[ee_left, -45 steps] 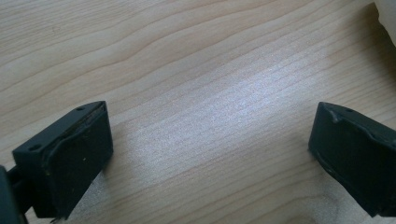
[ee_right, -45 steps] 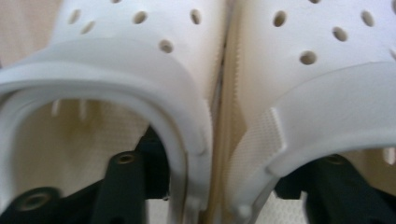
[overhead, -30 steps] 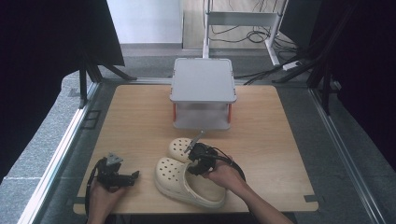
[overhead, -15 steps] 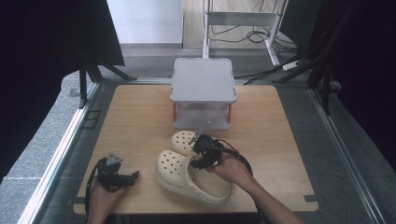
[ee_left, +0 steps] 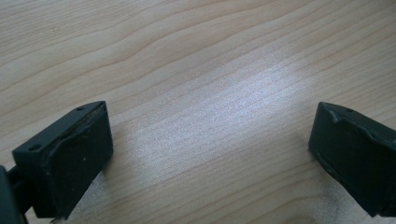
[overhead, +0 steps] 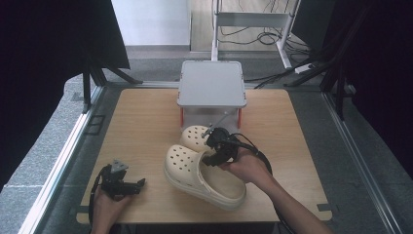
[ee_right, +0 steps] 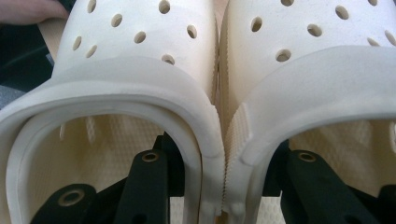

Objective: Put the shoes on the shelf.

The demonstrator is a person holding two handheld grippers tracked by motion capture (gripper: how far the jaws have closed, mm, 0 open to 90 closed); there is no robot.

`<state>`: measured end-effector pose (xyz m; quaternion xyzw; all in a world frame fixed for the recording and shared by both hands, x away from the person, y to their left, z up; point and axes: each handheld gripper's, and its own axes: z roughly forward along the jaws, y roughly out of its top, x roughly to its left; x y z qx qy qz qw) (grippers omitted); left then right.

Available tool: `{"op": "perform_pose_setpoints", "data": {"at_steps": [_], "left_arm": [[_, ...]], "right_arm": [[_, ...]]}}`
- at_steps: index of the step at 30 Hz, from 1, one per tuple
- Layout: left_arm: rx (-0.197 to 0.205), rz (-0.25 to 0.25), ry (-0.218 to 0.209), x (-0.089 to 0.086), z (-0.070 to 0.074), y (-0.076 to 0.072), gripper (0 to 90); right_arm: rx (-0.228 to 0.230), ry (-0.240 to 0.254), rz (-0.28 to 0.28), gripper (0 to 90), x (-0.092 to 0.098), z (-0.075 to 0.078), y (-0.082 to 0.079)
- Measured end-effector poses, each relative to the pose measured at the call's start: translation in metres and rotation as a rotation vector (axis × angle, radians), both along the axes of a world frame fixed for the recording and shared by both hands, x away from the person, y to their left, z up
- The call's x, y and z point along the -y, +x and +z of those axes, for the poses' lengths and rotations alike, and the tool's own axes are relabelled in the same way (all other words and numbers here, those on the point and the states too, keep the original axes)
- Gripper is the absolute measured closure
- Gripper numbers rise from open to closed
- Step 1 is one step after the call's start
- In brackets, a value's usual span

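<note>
Since a second ago the right gripper has come up off the table and carried both cream clogs with it, so the pair now sits higher and a little farther from the person than before, tilted with the toes toward the grey box. Its jaws are pinched on the two inner walls of the shoes, one jaw inside each opening, which the right gripper view shows plainly: the left clog and the right clog are pressed side to side with their ribbed edges touching down the middle. From above, the nearer clog hangs out toward the front edge of the table, while the farther clog pokes out just in front of the box. The right hand wraps the gripper body, with its cable looping behind. Over at the near left corner, the left gripper has stayed put, resting low by the wood in the left hand. Its jaws stand wide apart with nothing between them, just bare wood grain in the left gripper view. The two grippers are well apart from each other.
</note>
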<state>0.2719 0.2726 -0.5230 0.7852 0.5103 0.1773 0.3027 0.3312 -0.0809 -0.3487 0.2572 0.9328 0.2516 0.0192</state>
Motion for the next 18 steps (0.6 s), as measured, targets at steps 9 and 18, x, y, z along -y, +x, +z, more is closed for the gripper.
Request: {"op": "perform_pose_setpoints", "data": {"at_steps": [9,18], "left_arm": [[0.002,0.002,-0.001,0.0,0.0,0.0,0.0],[-0.005,-0.002,-0.003,0.0,0.0,0.0,0.0]], "right_arm": [[0.008,-0.007,-0.045,63.6,0.006,0.032,0.008],[0.02,0.001,-0.1,63.5,0.01,0.063,0.021]]}}
